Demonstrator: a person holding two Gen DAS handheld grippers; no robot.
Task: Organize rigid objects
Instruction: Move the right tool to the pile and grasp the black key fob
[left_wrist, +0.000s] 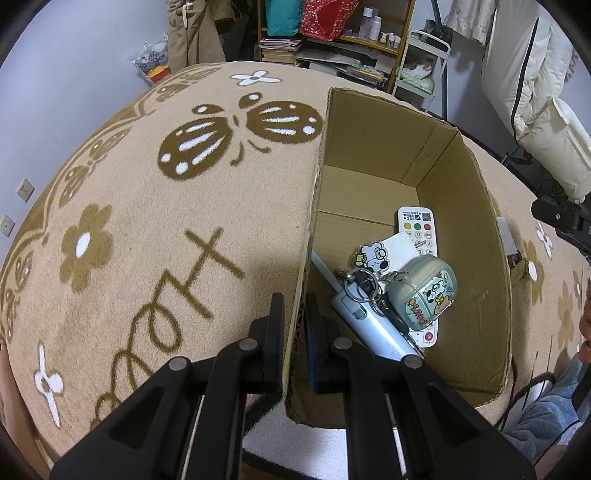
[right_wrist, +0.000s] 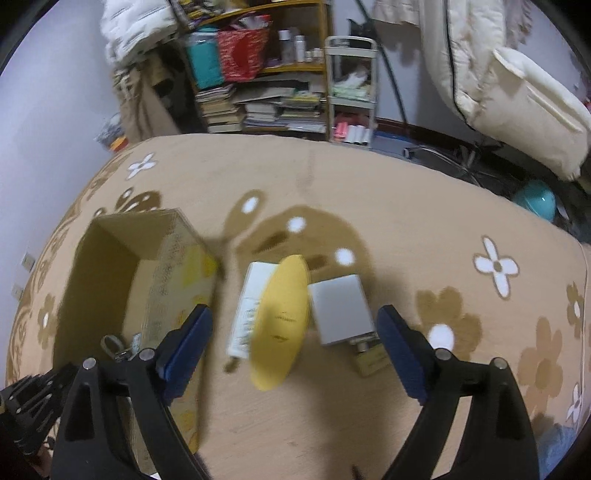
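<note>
Cardboard box (left_wrist: 399, 147) wall in left gripper (left_wrist: 295, 325), remote (left_wrist: 419, 236) marked JSCN

Remote control (left_wrist: 419, 236): my view down the left tongs shows only its two ends; the card, keyring and earbud case (left_wrist: 424, 291) lie over its middle.
White tube (left_wrist: 373, 325): its near end goes under the box edge, print too small to read.
Cardboard box (right_wrist: 110, 280): from my right tongs it is motion-blurred, and its near corner is behind my left finger (right_wrist: 184, 350).
Small item beside the grey box (right_wrist: 371, 356): blurred, partly behind my right finger; I cannot tell what it is.
Yellow oval (right_wrist: 282, 325): smeared, markings unreadable, covering part of the white package (right_wrist: 247, 310).
</note>
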